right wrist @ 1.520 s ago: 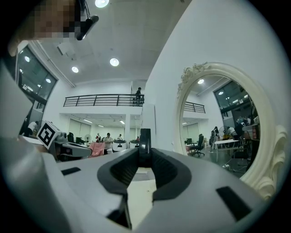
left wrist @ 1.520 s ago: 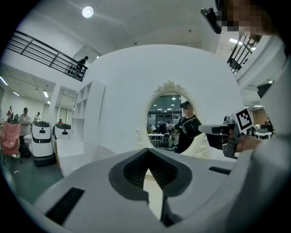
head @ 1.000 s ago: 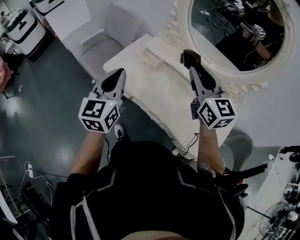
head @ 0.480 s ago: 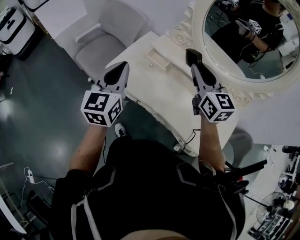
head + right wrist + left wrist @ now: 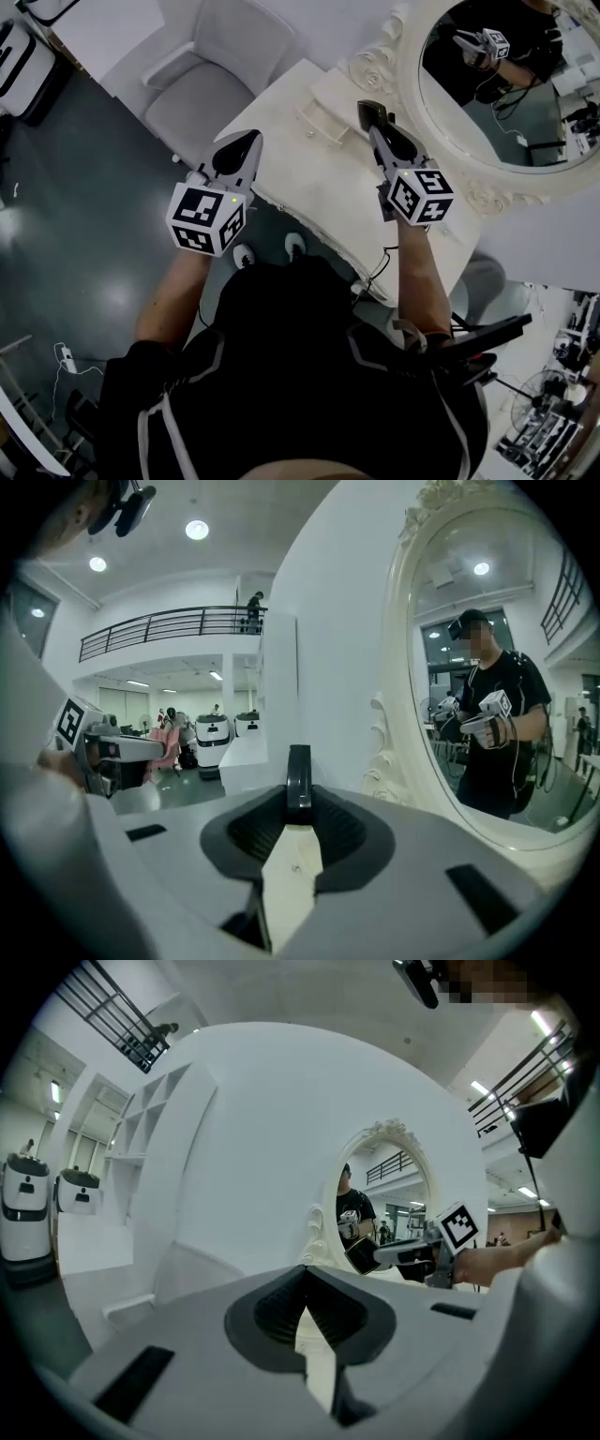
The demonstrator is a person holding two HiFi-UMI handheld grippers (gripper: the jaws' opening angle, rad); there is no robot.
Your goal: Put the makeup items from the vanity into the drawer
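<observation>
A flat black makeup compact (image 5: 372, 112) is clamped edge-on in my right gripper (image 5: 376, 128), which hangs over the back of the cream vanity top (image 5: 328, 192), just right of a small cream drawer box (image 5: 319, 120). The right gripper view shows the compact (image 5: 298, 775) standing upright between the pads of that gripper (image 5: 298, 808). My left gripper (image 5: 246, 142) hovers at the vanity's left front edge, shut with nothing in it; its pads meet at the tip (image 5: 303, 1279). From the left gripper view, the right gripper (image 5: 380, 1254) and its compact (image 5: 361, 1255) show before the mirror.
An ornate oval mirror (image 5: 506, 84) rises behind the vanity at the right. A grey armchair (image 5: 206, 84) stands on the dark floor to the left of the vanity. White wheeled machines (image 5: 21, 1206) stand far off to the left.
The right gripper with the compact has drifted left, closer to the small drawer box. The left gripper holds about the same place at the vanity's edge.
</observation>
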